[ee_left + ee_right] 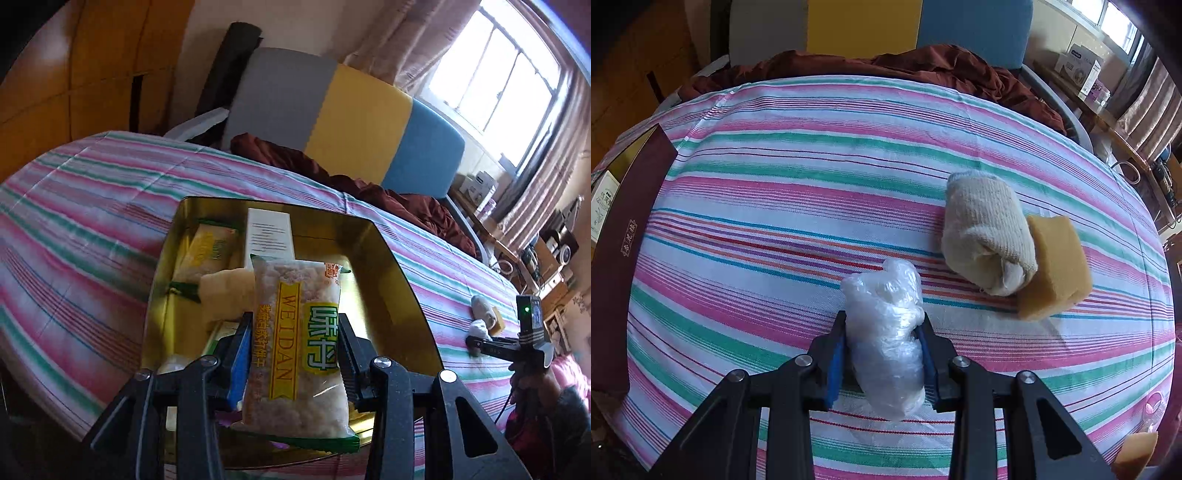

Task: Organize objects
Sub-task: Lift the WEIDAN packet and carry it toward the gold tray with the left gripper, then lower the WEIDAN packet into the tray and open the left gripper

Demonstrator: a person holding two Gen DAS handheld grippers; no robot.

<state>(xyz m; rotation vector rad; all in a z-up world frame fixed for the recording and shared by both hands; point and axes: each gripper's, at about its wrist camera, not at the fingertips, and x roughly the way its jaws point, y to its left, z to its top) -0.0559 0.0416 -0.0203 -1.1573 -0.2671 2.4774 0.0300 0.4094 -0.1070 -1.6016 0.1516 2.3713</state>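
Grip status, left: the left gripper (293, 343) is pinching a clear plastic snack packet with a yellow "WEIDAN" band and green label (295, 354), one pad pressed against each long side. The packet stands upright between the fingers, above the near end of a shallow rectangular gold-coloured metal tin (391, 266); whether its lower edge touches the tin cannot be told.

Contents of the tin: a white rectangular carton with printed text (269, 232) at the far end, a second yellow-and-green snack packet (207, 254) on the left side, and a pale cream lump (225, 291) just behind the held packet.

The tin rests on a bed covered by a pink, green and white striped sheet (92, 206). A crumpled maroon cloth (369, 188) lies at the head of the bed, against a grey, yellow and blue panelled headboard (351, 107).

Grip status, right: the right gripper (884, 347) is clamped on a crumpled clear plastic bag wad (886, 332), squeezed between the blue pads and resting low over the striped sheet.

Remaining items on the sheet: a rolled cream knitted cloth (982, 236) lies to the right of the bag, apart from it. A tan sponge block (1056, 266) touches the roll's right side. The dark maroon outer wall of the tin (624, 236) shows at the left edge of the right wrist view, well apart from these items.
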